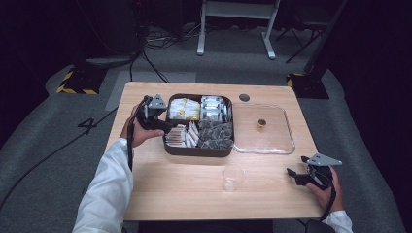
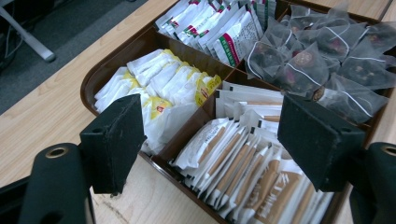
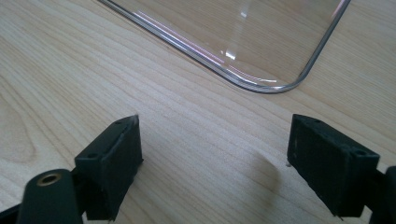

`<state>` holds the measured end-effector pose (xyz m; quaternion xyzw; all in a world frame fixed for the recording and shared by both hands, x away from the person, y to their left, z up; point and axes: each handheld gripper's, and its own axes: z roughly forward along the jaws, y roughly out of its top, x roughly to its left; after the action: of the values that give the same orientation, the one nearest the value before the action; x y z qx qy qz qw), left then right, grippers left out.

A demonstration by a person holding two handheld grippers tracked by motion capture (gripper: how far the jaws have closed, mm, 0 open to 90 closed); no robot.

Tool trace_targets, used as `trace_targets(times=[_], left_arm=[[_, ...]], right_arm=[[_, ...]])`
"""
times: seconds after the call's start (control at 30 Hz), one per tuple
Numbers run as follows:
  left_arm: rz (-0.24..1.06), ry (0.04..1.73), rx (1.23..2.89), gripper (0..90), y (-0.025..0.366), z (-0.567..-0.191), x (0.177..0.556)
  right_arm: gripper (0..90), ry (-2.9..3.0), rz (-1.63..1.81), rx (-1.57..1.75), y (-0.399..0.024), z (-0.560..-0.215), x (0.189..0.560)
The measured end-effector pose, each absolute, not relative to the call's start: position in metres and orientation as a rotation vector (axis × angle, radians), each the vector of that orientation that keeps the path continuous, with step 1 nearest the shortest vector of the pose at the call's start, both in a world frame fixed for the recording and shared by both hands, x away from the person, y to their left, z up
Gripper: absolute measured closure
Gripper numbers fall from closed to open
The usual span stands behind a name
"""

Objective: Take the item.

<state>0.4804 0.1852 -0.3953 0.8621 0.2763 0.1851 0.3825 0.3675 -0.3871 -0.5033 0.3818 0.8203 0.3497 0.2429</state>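
1. The left gripper [image 1: 165, 124] sits at the left edge of the brown divided box [image 1: 197, 151], held by the person's left hand [image 1: 136, 132]. Its jaws are spread wide with nothing between them, hanging just above the near-left compartment.
2. In the left gripper view, the brown-striped sachets [image 2: 243, 175] lie directly below the gap between the jaws; the yellow-and-white packets [image 2: 163, 81] fill the compartment beside the left jaw.
3. Farther back in the box stand white packets with red and green print [image 2: 219, 28], and on its right side lie mesh tea bags [image 2: 322, 60].
4. A clear plastic cup [image 1: 233, 177] stands upright on the wooden table [image 1: 184, 194], in front of the box.
5. The clear lid [image 1: 265, 130] lies flat just right of the box.
6. The right gripper [image 1: 294, 175] rests low near the table's front right, jaws spread and empty; the lid's rounded corner [image 3: 280, 86] lies ahead of them, apart.
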Motion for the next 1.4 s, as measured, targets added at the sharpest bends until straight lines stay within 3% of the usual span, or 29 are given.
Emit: trace_targets(times=[0.57,0.6,1.13,1.4], left_arm=[[0.437,0.785,2.240,32.5,0.165,-0.418,0.528],[0.428,0.789,2.244,36.7,0.162,-0.420,0.531],[0.406,0.860,2.296,54.3,0.163,-0.441,0.550],[0.413,0.866,2.330,75.6,0.162,-0.448,0.553]], right_arm=[[18.1,2.241,0.955,1.042,-0.387,-0.503,0.367],[18.1,2.241,0.954,1.042,-0.387,-0.503,0.367],[18.1,2.238,0.952,1.035,-0.387,-0.503,0.367],[18.2,2.238,0.951,1.031,-0.387,-0.503,0.367]])
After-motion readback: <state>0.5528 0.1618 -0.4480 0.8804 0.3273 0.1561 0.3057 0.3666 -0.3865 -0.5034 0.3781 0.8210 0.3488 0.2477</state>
